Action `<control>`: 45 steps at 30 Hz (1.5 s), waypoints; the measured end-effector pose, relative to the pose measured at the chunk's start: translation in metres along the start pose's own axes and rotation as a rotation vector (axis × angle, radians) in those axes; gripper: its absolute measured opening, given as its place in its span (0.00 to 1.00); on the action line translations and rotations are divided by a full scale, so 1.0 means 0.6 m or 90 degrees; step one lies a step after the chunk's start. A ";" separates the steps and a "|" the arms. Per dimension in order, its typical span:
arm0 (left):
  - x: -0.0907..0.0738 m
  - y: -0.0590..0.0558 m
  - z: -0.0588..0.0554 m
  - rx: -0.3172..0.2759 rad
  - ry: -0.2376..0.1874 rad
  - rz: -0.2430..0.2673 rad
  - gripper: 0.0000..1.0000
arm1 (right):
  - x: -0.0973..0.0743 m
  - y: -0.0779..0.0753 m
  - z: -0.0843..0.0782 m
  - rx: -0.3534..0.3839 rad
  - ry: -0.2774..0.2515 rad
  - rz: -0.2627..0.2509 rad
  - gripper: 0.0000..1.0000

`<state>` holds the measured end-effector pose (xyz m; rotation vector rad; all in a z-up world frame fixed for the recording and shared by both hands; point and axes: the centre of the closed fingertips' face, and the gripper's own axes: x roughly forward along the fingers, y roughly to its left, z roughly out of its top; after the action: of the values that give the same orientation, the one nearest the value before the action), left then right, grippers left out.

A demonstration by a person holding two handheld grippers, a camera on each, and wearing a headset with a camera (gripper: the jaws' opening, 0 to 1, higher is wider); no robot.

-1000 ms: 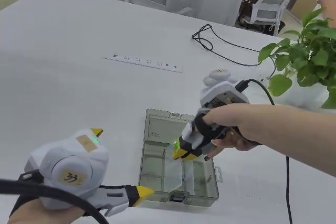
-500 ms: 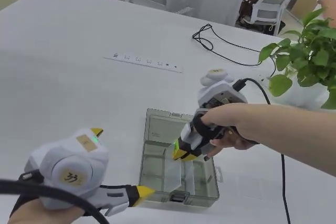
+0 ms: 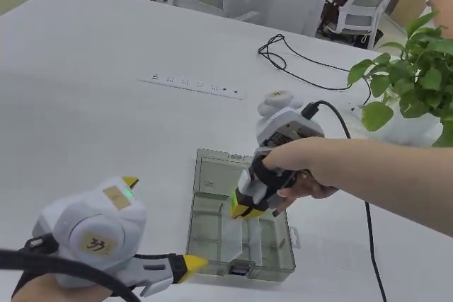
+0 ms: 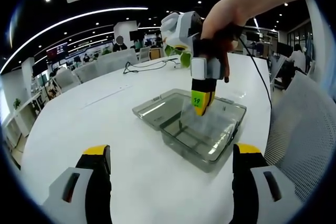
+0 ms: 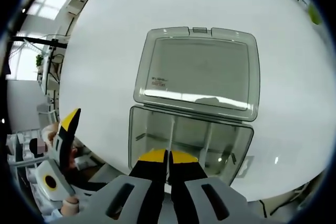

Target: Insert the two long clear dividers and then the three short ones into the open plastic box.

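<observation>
Right gripper (image 3: 243, 211) clenched on clear divider (image 3: 230, 237), tips over open plastic box (image 3: 192, 221), divider reaching down inside; its edges hard to trace against box walls, long or short unclear. Left gripper (image 3: 161, 222) gaping, empty, at box's 9 o'clock. Plant (image 3: 414, 83) at 2 o'clock, cropped by frame edge.
</observation>
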<state>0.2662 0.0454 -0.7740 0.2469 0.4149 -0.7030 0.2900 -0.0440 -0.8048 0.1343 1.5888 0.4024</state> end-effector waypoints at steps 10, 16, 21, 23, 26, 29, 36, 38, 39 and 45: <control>0.000 -0.001 -0.002 0.005 0.002 -0.002 0.99 | 0.003 0.004 -0.001 -0.048 0.008 -0.035 0.03; 0.001 -0.002 -0.003 0.005 0.003 -0.004 0.99 | 0.005 0.007 0.001 -0.065 0.013 -0.052 0.03; 0.001 -0.003 -0.003 0.006 0.005 -0.005 0.99 | 0.008 0.010 0.002 -0.083 0.016 -0.074 0.03; 0.001 -0.003 -0.004 0.006 0.005 -0.005 0.99 | 0.012 0.010 0.002 -0.090 0.018 -0.084 0.03; 0.002 -0.004 -0.004 0.007 0.006 -0.007 0.99 | 0.019 0.011 0.002 -0.102 0.017 -0.093 0.03; 0.001 -0.003 -0.004 0.005 0.005 -0.005 0.99 | 0.023 0.009 0.002 -0.107 0.016 -0.097 0.03; 0.002 -0.003 -0.006 0.007 0.008 -0.005 0.99 | 0.035 0.009 0.000 -0.122 0.017 -0.110 0.04; 0.002 -0.002 -0.006 0.006 0.008 -0.004 0.99 | 0.041 0.006 0.001 -0.128 0.014 -0.117 0.04; 0.002 -0.001 -0.005 0.006 0.007 -0.004 0.99 | 0.044 0.007 0.002 -0.128 0.012 -0.117 0.04; 0.003 -0.004 -0.007 0.009 0.010 -0.007 0.99 | 0.039 0.005 0.001 -0.132 0.013 -0.111 0.04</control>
<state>0.2645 0.0445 -0.7789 0.2638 0.4266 -0.7147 0.2887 -0.0334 -0.8257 -0.1657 1.5550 0.4299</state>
